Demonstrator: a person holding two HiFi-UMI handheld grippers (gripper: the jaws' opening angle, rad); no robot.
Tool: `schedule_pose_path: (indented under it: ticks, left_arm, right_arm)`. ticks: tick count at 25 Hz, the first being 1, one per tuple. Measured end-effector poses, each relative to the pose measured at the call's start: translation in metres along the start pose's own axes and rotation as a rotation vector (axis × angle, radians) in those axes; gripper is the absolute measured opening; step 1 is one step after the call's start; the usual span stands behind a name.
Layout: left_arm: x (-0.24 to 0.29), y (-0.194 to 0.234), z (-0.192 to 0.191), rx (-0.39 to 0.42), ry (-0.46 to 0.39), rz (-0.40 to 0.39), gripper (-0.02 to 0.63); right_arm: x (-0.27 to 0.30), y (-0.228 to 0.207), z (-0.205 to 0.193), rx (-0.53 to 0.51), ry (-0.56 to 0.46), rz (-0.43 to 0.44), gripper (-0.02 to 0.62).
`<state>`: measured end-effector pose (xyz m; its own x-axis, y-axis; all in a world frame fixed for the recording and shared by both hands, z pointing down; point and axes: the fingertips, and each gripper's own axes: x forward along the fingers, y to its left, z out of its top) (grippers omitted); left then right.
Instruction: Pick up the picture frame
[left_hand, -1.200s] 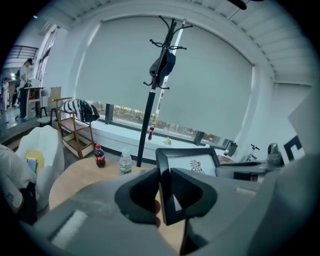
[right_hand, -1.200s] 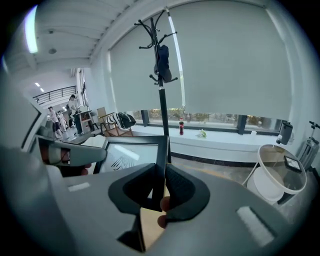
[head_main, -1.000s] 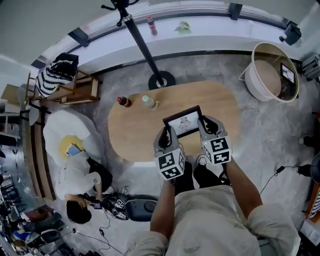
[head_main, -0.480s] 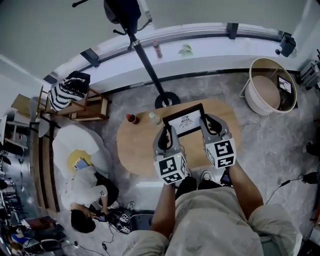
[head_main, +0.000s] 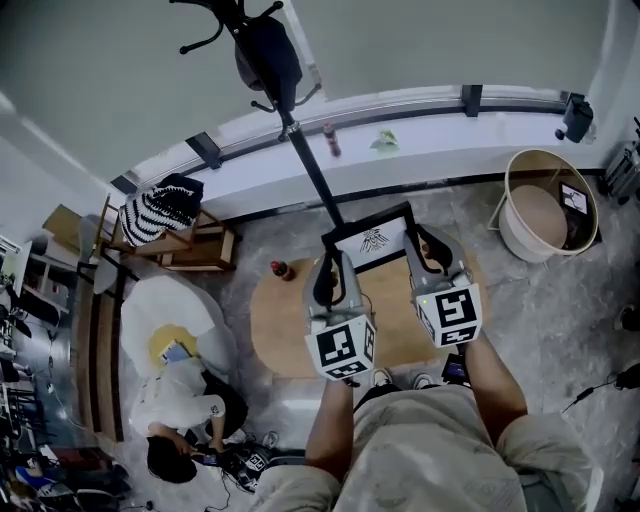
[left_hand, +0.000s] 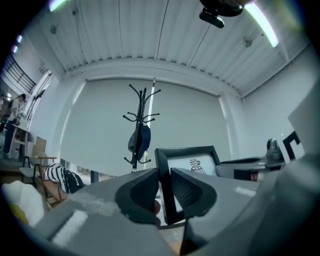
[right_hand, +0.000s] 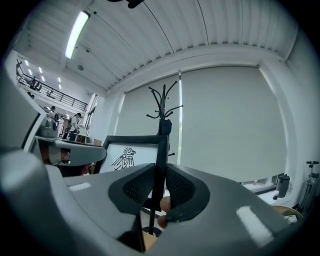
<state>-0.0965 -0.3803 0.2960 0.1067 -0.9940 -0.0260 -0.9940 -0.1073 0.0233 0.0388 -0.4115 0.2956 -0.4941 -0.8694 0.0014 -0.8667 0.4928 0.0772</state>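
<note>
The head view alone takes in the whole set-up: the picture frame (head_main: 368, 240) is held between the left tongs (head_main: 326, 268) and the right tongs (head_main: 430, 247), above the 12 o'clock end of an oval wooden table (head_main: 275, 335). A red-capped bottle (head_main: 281, 270) stands on the table at the frame's 8 o'clock, a coat stand (head_main: 305, 165) runs off toward 11 o'clock, a round tub (head_main: 540, 205) sits at 3 o'clock, and a person (head_main: 180, 400) crouches on the floor at 7 o'clock. The left gripper view adds what the head view cannot show: the dark pads are pressed together on the frame's 9 o'clock upright, near its lower corner, with the frame standing upright and the coat stand behind it at 11 o'clock carrying what seems to be a dark bag or jacket, too small to tell which. The right gripper view shows the opposite side: its pads are clamped on the frame's thin 3 o'clock edge, seen almost edge-on, and the bird drawing inside the frame lies at 9 o'clock of the jaws. So each pair of tongs grips one side of the frame, which sits between them with its face toward the person holding it.
</note>
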Motion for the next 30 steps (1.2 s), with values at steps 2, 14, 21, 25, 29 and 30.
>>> schedule_pose_path:
  ticks: [2, 14, 21, 25, 29, 30]
  left_arm:
    - [0.000, 0.000, 0.020, 0.022, -0.037, -0.001, 0.086]
    - [-0.021, 0.008, 0.115, 0.136, -0.223, 0.019, 0.086]
    - [-0.035, 0.006, 0.141, 0.171, -0.334, 0.020, 0.086]
    - [-0.038, 0.006, 0.145, 0.190, -0.365, 0.024, 0.087]
    - [-0.037, 0.007, 0.144, 0.192, -0.368, 0.017, 0.087]
    - [-0.037, 0.007, 0.143, 0.191, -0.365, 0.016, 0.088]
  right_arm:
    - [0.000, -0.001, 0.019, -0.005, -0.037, -0.001, 0.071]
    - [-0.005, 0.013, 0.110, -0.027, -0.216, 0.002, 0.072]
    - [-0.019, 0.020, 0.135, -0.066, -0.309, 0.004, 0.072]
    - [-0.021, 0.022, 0.139, -0.085, -0.327, -0.001, 0.072]
    - [-0.021, 0.022, 0.138, -0.090, -0.326, -0.006, 0.072]
    - [-0.020, 0.022, 0.138, -0.093, -0.323, -0.007, 0.074]
